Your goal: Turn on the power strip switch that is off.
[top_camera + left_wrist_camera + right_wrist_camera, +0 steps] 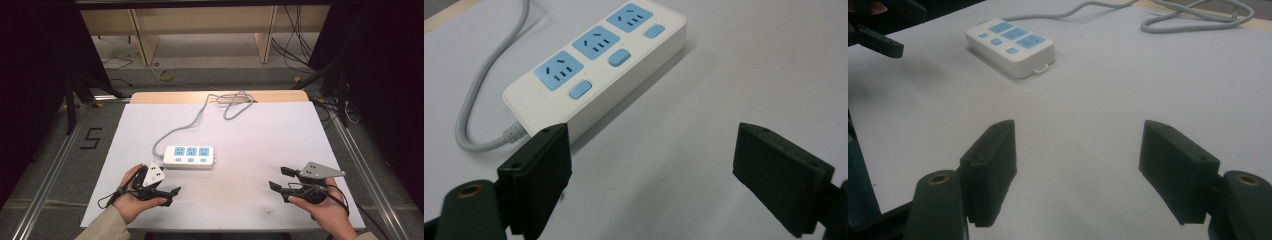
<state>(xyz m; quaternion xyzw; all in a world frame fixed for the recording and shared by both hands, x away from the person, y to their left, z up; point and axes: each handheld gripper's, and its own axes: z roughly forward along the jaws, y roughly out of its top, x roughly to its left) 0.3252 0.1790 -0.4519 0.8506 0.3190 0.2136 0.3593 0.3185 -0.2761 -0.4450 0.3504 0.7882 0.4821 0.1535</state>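
with both sets of jaws spread wide and empty, bring left gripper (167,194) squarely over power strip (189,156), avoiding grey cord (186,126); keep right gripper (281,179) clear.

Power strip (189,156): white rectangular body with rounded corners, lying flat, face up, on the white bench sheet (260,135), left of centre in the high view, its long axis running across the frame. Face carries three light-blue sockets (596,42) in a row, each paired with a small blue rounded switch (619,58) along the near long edge. A small white tab projects from the short end at the right of the high view. Grey cable (185,127) leaves the opposite short end through a ribbed sleeve, curves toward the upper centre of the frame and ends in loose loops (235,102) at the far bench edge. Untouched; nothing plugged in.
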